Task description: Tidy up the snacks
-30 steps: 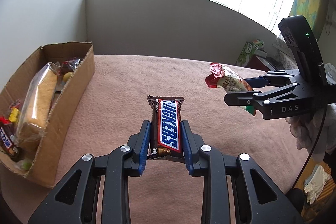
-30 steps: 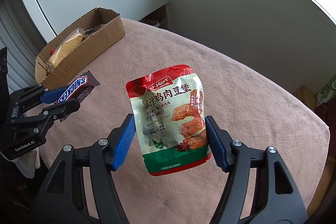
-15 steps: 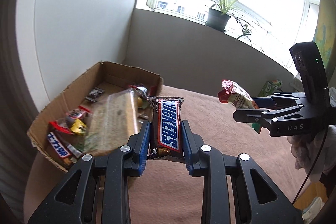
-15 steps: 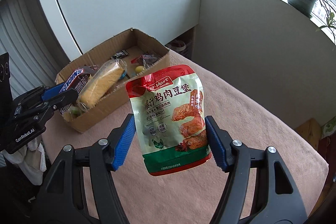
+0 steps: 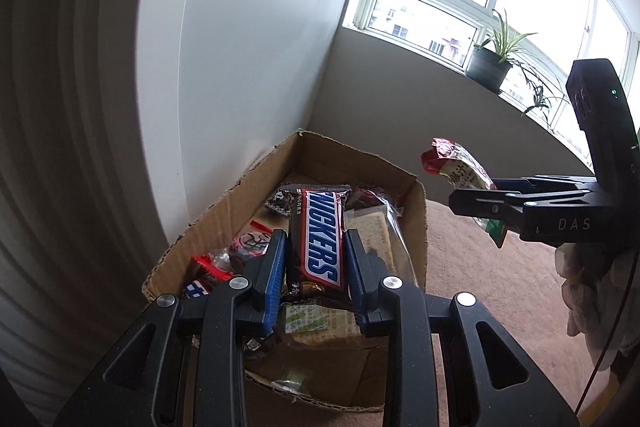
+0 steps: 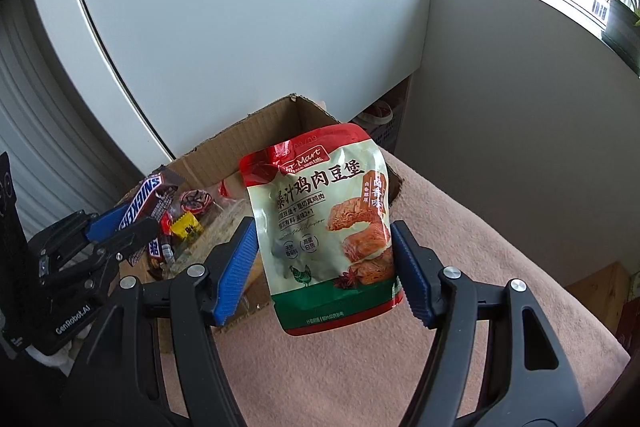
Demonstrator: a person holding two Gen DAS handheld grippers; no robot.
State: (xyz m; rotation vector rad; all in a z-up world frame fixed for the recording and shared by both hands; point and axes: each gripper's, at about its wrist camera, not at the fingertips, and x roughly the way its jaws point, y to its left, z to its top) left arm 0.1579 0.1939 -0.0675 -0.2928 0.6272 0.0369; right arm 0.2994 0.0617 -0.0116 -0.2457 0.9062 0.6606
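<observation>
A: Where do things stand; what is each hand-held gripper carrying?

B: The left hand-held gripper (image 5: pixel 316 259) is clamped narrow on a Snickers bar (image 5: pixel 318 237), pads pressing its long sides; the bar hangs in the air above the open cardboard box (image 5: pixel 418 223), over the snacks already inside. The right hand-held gripper (image 6: pixel 326 267) has its jaws set wide but closed on a red-and-green snack pouch (image 6: pixel 324 227); in the left wrist view that pouch (image 5: pixel 460 175) is held off to the side of the box, above the pink-covered surface (image 5: pixel 480 287), not yet over the opening.

A: What could go wrong from here?

B: I would judge the box the main trouble; it is already crowded with a long wrapped cake (image 5: pixel 376 235) and small sweets (image 6: pixel 184 227), so a bar dropped flat may perch on the heap and slide toward the wall rather than settle. The box also sits right at the edge of the surface, against the white panel (image 5: pixel 248 47); a nudge from the black fingers could push it off or tip it.

A: And the pouch?

B: It is gripped only by its side edges, and it is soft; it could fold or slip out before reaching the box. The two tools are also near each other; brought over the same opening at once, they could collide, so one should release first.
</observation>
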